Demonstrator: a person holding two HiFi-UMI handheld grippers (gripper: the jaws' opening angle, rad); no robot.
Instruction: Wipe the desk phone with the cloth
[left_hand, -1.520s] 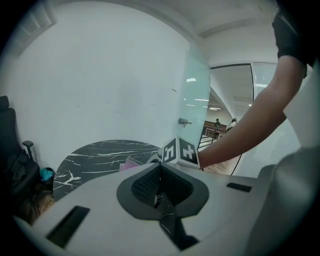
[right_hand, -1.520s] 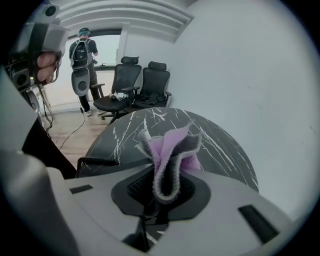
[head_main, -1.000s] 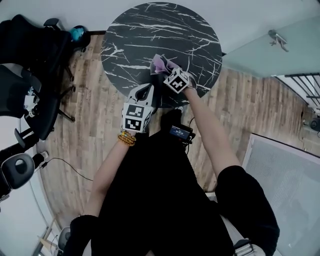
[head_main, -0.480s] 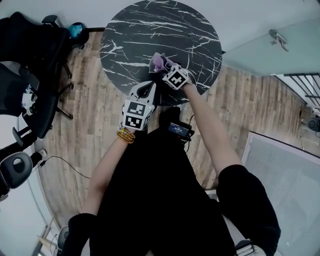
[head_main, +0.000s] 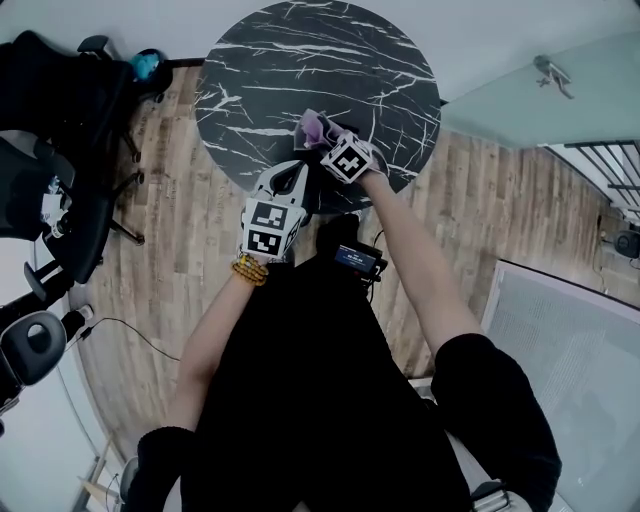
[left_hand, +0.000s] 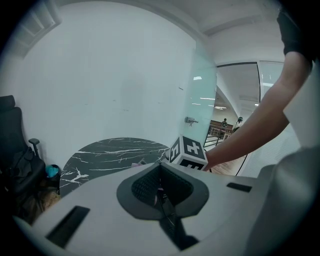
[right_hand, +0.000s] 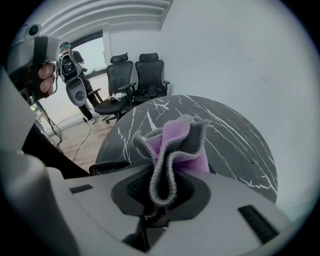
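Right gripper (right_hand: 164, 176): jaws clamped on a bunched fold of the cloth (right_hand: 175, 145), over the near edge of the table (head_main: 300, 50).
Cloth: soft knit, purple inside, grey ribbed border, ruffled upright above the jaws.
Left gripper (left_hand: 160, 172): jaws pressed together, nothing clearly between them, at the table's near edge.
Table: round, black marble look, white veins.
Desk phone: body not told apart from the dark tabletop; a black coiled cord (right_hand: 107, 164) lies on the table.
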